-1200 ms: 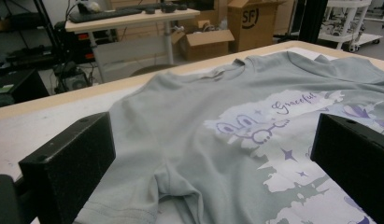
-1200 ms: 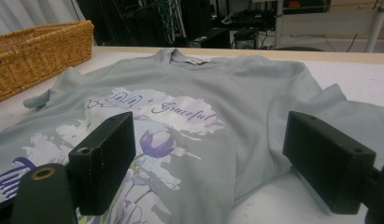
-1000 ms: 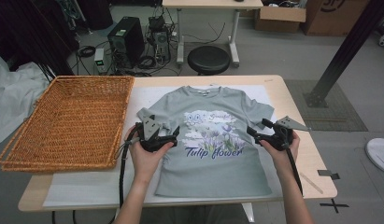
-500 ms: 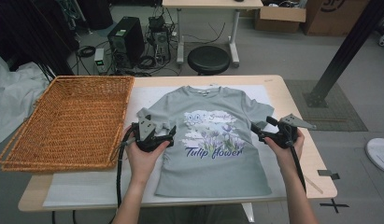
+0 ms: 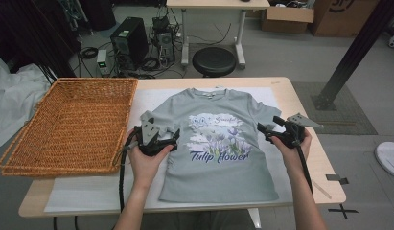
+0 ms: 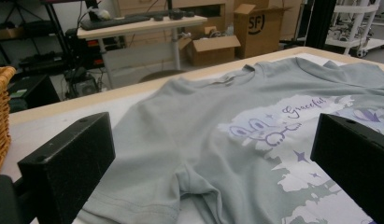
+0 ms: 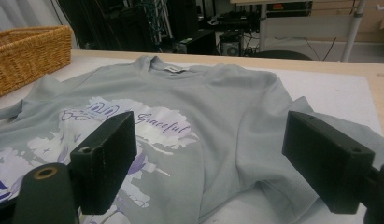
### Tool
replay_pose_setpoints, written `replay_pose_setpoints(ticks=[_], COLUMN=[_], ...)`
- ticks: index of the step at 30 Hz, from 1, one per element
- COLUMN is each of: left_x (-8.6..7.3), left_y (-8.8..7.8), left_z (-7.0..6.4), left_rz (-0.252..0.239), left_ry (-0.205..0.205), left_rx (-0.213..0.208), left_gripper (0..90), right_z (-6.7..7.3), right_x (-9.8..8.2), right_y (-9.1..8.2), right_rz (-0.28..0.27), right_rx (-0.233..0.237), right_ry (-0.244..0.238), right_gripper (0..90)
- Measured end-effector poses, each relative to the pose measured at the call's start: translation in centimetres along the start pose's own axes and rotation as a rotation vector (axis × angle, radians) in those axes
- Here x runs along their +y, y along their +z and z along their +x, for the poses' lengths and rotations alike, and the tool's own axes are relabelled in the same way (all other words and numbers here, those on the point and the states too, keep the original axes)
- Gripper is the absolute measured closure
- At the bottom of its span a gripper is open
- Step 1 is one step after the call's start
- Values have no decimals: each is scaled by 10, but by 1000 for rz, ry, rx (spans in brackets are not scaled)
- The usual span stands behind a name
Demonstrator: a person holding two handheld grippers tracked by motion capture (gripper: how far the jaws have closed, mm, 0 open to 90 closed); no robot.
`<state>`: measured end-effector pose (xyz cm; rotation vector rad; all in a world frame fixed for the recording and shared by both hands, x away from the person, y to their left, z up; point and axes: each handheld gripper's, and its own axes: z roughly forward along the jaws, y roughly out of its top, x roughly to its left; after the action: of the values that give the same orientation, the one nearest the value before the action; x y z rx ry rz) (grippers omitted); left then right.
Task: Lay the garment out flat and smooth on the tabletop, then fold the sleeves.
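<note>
A grey-green T-shirt point(image 5: 218, 158) with a purple flower print and the words "Tulip flower" lies flat, front up, on the table. My left gripper point(image 5: 171, 140) is open at the shirt's left sleeve. In the left gripper view the sleeve's underarm fold point(image 6: 189, 182) lies between the wide-apart jaws of that gripper point(image 6: 213, 172). My right gripper point(image 5: 267, 128) is open at the shirt's right sleeve. In the right gripper view its jaws stand either side of the right underarm fold point(image 7: 255, 177), gripper point(image 7: 208, 163). Neither gripper holds cloth.
A large wicker basket point(image 5: 70, 127) stands on the table's left part, close to the left gripper. A white mat point(image 5: 89, 194) lies under the shirt. Beyond the far edge are a black stool point(image 5: 214, 61) and a computer tower point(image 5: 130, 43).
The right gripper has shifted slightly away from me along the shirt's right sleeve. The left gripper has hardly moved. The shirt lies as before.
</note>
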<state>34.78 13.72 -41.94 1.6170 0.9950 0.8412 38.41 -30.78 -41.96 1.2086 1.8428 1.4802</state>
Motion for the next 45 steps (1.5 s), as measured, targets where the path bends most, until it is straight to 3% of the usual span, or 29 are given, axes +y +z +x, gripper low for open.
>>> replay_pose_setpoints(ticks=[19,31,35,38,41,43,45], left_x=[3,13,13,13,16,20,23], left_y=[1,7,12,16,17,19,21], left_z=[-5,2,9,18,28,32,35], left_rz=[1,-14,2,12,1,11,28], left_ry=[5,-17,-61,-91,-148,-168,-192], left_rx=[0,25,76,144,163,193,193], left_gripper=[3,12,42,87,160,173,216], right_z=[0,-5,-13,-20,-26,-30,-32], right_x=[0,9,11,12,14,14,14], right_y=[-7,-10,-8,-6,-5,-5,-5], right_rz=[-9,-21,-19,-20,-25,-31,-33], right_rx=[1,-7,-17,-27,-28,-29,-28], right_ry=[-6,-9,2,11,18,22,24], right_gripper=[178,181,189,194,202,202,205])
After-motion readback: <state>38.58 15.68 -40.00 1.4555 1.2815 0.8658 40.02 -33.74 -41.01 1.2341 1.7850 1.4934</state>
